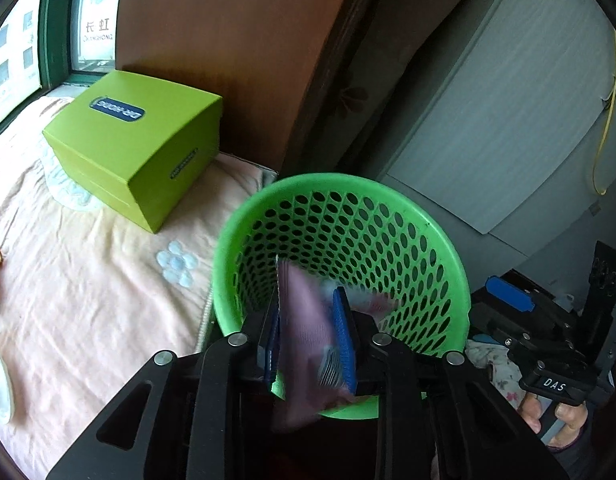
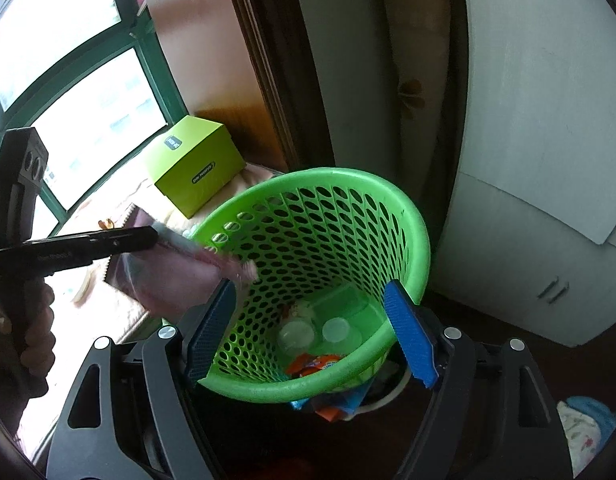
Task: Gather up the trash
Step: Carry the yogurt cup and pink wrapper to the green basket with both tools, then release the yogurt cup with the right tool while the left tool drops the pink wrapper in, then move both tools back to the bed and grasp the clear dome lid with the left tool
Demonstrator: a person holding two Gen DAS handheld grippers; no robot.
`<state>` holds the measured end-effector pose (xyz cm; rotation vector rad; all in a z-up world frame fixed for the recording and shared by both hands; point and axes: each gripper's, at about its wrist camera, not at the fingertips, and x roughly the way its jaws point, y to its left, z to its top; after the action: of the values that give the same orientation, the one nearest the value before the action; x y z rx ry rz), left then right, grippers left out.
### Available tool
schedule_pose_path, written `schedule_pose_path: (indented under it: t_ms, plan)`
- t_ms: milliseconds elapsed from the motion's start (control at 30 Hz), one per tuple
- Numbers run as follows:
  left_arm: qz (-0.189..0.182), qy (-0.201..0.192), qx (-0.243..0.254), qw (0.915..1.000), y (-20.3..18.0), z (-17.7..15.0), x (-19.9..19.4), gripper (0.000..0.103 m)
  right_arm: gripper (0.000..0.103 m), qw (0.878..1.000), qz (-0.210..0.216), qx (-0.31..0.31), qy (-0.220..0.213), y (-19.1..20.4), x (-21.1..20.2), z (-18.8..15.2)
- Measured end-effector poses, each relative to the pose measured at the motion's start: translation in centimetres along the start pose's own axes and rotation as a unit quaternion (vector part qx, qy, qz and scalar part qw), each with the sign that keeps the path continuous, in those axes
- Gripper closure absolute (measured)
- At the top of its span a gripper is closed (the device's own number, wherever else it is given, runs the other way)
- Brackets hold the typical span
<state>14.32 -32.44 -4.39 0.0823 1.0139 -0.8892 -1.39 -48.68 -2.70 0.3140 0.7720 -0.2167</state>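
Note:
A green perforated basket point(image 1: 387, 208) stands beside the bed; it also shows in the right wrist view point(image 2: 407, 216). My left gripper point(image 1: 308, 308) is shut on a pink plastic wrapper point(image 1: 304, 328) and holds it over the basket's near rim; the wrapper point(image 2: 176, 272) is blurred in the right wrist view, at the basket's left rim. My right gripper point(image 2: 311, 320) is open, its blue pads point(image 2: 407, 328) on either side of the basket's near rim. Inside the basket lie clear cups point(image 2: 296, 334) and an orange wrapper point(image 2: 311, 362).
A lime-green box point(image 1: 136, 140) sits on the pink bedsheet point(image 1: 88, 300) near the window point(image 2: 68, 80). A brown headboard point(image 1: 228, 40) and a grey cabinet point(image 1: 507, 120) stand behind the basket. Floral cloth point(image 2: 583, 432) lies at the lower right.

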Motion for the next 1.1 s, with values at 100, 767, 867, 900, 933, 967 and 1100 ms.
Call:
schedule_pose_path:
  t_ms: [100,767,867,900,933,967,1100]
  plan:
    - [-0.002,0.002,0.001,1.0000,-0.4,0.0,0.5,0.079,0.027,1.000,-0.001,0.001,0.000,-0.2,-0.1,-0.1]
    - [0.031,-0.032,-0.046,0.9979,3.9,-1.6,-4.0,0.049,0.025,0.999,0.027,-0.029,0.004,3.5,0.4,-0.1]
    - [0.051,-0.038,-0.057,0.9963,5.5,-2.3,-5.4,0.047,0.024,0.999,0.038,-0.039,0.006,4.8,0.7,0.0]
    - [0.057,-0.041,-0.060,0.9958,5.9,-2.4,-5.8,0.046,0.024,0.998,0.041,-0.043,0.007,5.2,0.7,0.0]
    - [0.065,-0.045,-0.066,0.9947,6.7,-2.7,-6.4,0.046,0.024,0.998,0.044,-0.046,0.008,5.7,0.9,0.1]
    - [0.070,-0.048,-0.069,0.9940,7.2,-3.0,-6.8,0.045,0.024,0.997,0.049,-0.050,0.009,6.2,1.0,0.1]
    - [0.094,-0.059,-0.090,0.9897,9.5,-3.9,-8.7,0.045,0.024,0.996,0.067,-0.065,0.013,8.3,1.6,0.2]
